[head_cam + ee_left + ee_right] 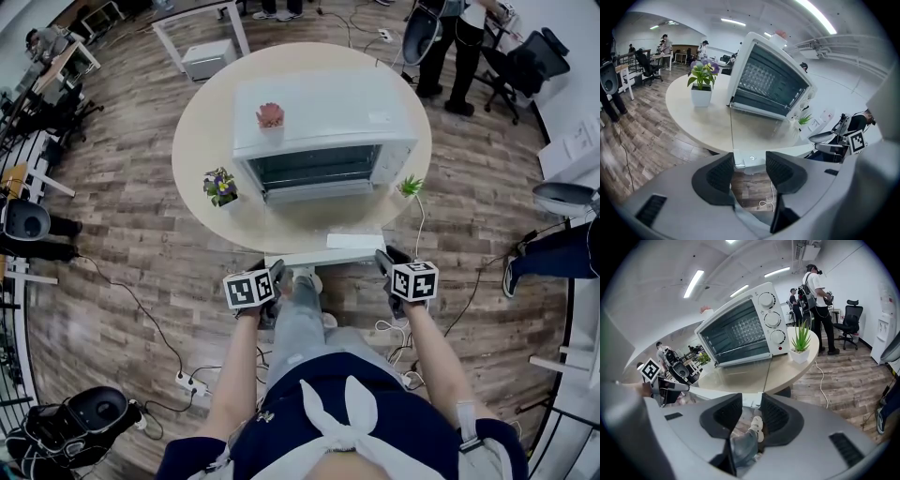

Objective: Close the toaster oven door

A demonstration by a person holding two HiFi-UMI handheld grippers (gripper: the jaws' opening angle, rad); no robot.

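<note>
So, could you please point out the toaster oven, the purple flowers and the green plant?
toaster oven (pixel 328 105): head view, its white top.
purple flowers (pixel 703 71): left gripper view, middle of the bunch.
green plant (pixel 802 337): right gripper view, the leaves.

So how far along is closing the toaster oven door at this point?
Done: nothing yet. The toaster oven has its door lying flat open. In hand: the left tongs and right tongs sit at the two ends of the door handle, jaws apart, not clamped on it. Left: swing the door up until it shuts.
</note>
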